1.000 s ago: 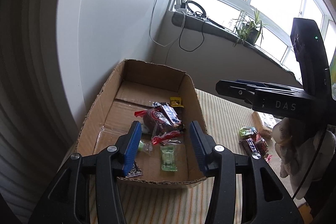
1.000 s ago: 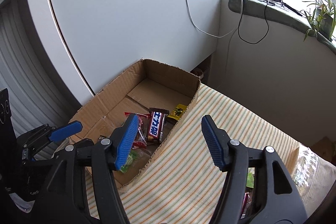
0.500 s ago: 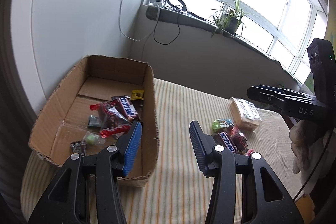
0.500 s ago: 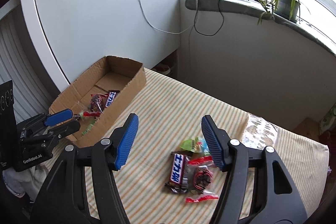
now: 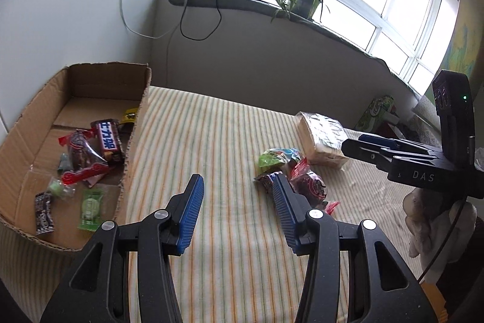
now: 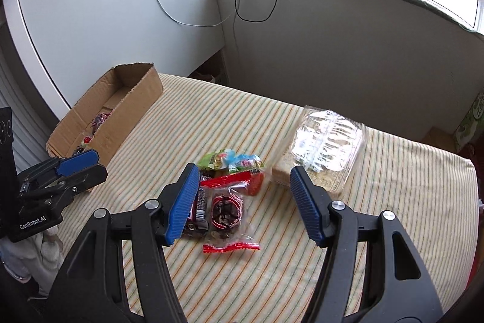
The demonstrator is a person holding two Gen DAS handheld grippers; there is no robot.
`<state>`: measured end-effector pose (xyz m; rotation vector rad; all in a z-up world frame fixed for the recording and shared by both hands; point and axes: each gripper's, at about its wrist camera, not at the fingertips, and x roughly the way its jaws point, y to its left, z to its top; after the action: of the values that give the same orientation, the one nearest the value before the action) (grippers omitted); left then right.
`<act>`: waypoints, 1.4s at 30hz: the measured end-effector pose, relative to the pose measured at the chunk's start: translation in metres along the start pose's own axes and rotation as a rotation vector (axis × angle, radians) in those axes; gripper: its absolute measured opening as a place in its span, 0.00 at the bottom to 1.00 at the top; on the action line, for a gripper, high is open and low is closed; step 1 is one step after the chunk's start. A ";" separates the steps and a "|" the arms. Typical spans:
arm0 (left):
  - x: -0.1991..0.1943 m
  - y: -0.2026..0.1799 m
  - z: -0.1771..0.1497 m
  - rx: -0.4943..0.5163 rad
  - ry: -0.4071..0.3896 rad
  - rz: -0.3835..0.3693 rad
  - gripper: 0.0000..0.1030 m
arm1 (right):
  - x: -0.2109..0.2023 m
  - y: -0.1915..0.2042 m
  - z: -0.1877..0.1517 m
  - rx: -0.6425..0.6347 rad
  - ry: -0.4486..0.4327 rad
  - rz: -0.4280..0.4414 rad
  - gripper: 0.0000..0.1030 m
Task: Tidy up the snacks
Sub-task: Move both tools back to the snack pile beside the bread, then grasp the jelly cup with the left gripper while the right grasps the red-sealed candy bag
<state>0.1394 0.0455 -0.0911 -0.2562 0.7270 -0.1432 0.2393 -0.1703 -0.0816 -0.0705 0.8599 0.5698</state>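
Striped cloth is covering the surface, and on it, from largest to smallest, are sitting the cardboard box at the far left, the clear plastic clamshell of crackers to the right, and the small heap of loose snacks between them. Several wrapped sweets and a chocolate bar are already lying in the box. The right gripper is hanging released, jaws wide, just above the heap, with the left fingertip overlapping the dark bar at the heap's left edge. The left gripper is likewise gaping and holding nothing, hovering over bare cloth between box and heap. Judging by this, the step is picking one snack; doing it well probably means centring on the cookie pouch, lowering squarely, and pinching its body rather than the slippery red-edged film, so that neighbouring packets are not dragging along.
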 end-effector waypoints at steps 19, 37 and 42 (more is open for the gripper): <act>0.088 -0.034 0.029 0.045 0.166 -0.110 0.45 | 0.037 -0.002 -0.032 0.006 0.077 0.125 0.56; 0.118 -0.036 0.026 0.111 0.244 -0.080 0.39 | 0.064 0.000 -0.036 0.002 0.133 0.149 0.42; 0.115 -0.033 0.026 0.096 0.238 -0.083 0.34 | 0.065 0.006 -0.035 -0.016 0.133 0.126 0.38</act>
<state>0.2405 -0.0063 -0.1370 -0.1796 0.9433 -0.2900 0.2456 -0.1464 -0.1518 -0.0695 0.9937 0.6958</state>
